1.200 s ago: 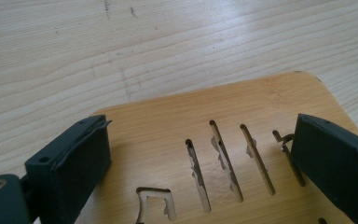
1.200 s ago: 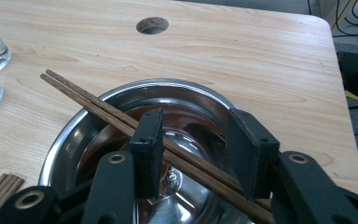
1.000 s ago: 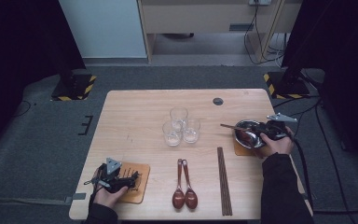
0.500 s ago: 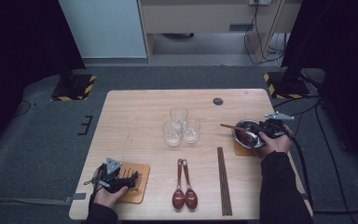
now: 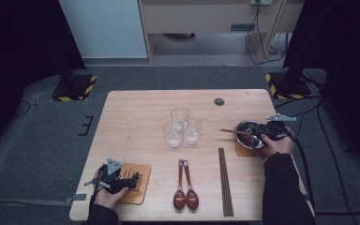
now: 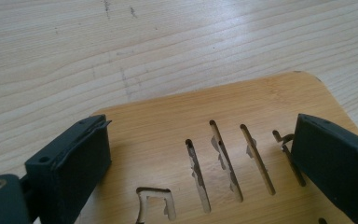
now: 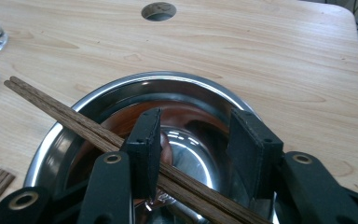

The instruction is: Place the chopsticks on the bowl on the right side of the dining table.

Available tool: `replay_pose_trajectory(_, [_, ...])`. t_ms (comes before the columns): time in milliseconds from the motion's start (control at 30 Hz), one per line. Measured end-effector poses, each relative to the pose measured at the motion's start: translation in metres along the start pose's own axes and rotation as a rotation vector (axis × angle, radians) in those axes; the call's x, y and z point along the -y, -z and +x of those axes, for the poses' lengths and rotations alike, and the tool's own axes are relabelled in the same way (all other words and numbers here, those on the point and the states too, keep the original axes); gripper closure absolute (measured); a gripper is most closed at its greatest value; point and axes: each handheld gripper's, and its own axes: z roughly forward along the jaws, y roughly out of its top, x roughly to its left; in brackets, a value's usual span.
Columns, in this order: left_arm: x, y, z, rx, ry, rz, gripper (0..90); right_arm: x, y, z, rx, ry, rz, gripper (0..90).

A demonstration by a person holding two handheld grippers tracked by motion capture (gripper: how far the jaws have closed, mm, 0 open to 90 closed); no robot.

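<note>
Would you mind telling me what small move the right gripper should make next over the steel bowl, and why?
Probably ease the right gripper back and up from the steel bowl. Its jaws stand apart over the bowl, and the pair of chopsticks lies across the rim, passing under the jaws rather than pinched between them. They look already released, so withdrawing gently should leave them resting there.

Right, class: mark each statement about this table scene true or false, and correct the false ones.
1. Three clear glasses stand clustered mid-table. True.
2. The steel bowl sits at the left gripper. False: it is at the right gripper.
3. A pair of chopsticks rests across the bowl's rim. True.
4. The left gripper is shut. False: its jaws are open over a slotted wooden coaster.
5. Four wooden spoons lie on the table. False: two.
</note>
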Motion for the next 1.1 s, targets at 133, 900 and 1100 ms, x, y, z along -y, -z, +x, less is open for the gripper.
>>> replay_pose_trajectory(133, [0.0, 0.0, 0.0, 0.0, 0.0, 0.0, 3.7, 0.001, 0.001, 0.001, -0.011, 0.014, 0.003, 54.4])
replay_pose_trajectory(900, [0.0, 0.0, 0.0, 0.0, 0.0, 0.0, 3.7, 0.001, 0.019, 0.006, -0.044, 0.028, -0.026, 51.7])
replay_pose_trajectory(1100, [0.0, 0.0, 0.0, 0.0, 0.0, 0.0, 3.6, 0.003, 0.03, 0.008, -0.037, 0.019, -0.045, 52.5])
